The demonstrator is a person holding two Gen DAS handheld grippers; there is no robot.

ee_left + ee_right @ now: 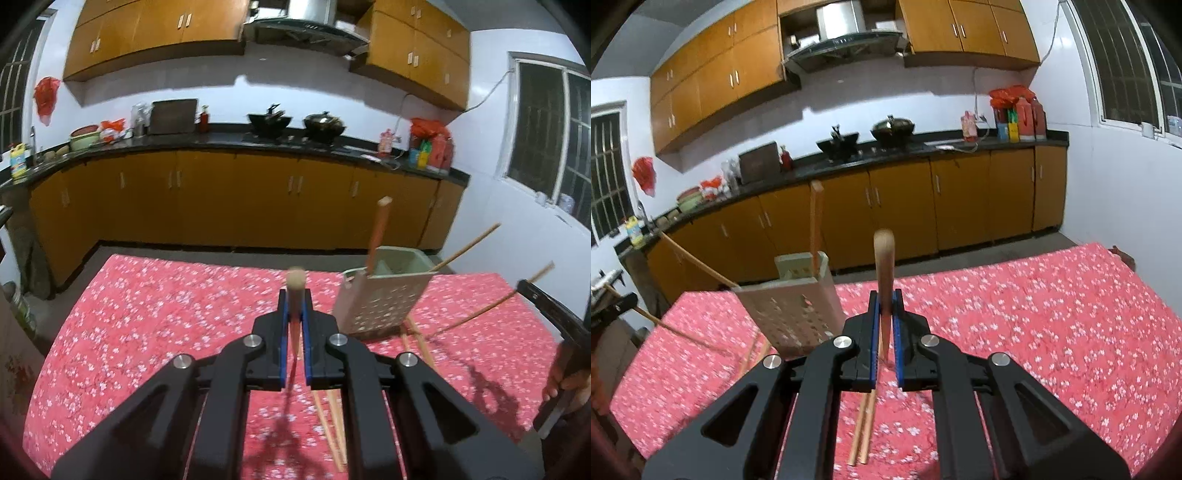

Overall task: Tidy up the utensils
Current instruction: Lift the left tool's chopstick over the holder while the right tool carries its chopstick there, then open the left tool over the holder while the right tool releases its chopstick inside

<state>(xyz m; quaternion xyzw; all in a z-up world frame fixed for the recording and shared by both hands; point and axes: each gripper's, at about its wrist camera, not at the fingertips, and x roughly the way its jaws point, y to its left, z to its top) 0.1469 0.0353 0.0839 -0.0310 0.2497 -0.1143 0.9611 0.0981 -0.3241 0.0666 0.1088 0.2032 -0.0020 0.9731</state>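
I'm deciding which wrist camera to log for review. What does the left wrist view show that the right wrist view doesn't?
Only the left wrist view shows the person's hand at its right edge. Only the right wrist view shows the table's far right end. Both show a gripper shut on a chopstick, left gripper and right gripper, the perforated utensil holder with one chopstick standing inside, and a chopstick pair on the tablecloth.

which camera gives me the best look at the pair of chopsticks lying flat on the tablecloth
The right wrist view: the pair of chopsticks lies side by side on the tablecloth just below the right gripper, its near ends in plain sight. In the left wrist view the pair also shows, but the left gripper hides more of it.
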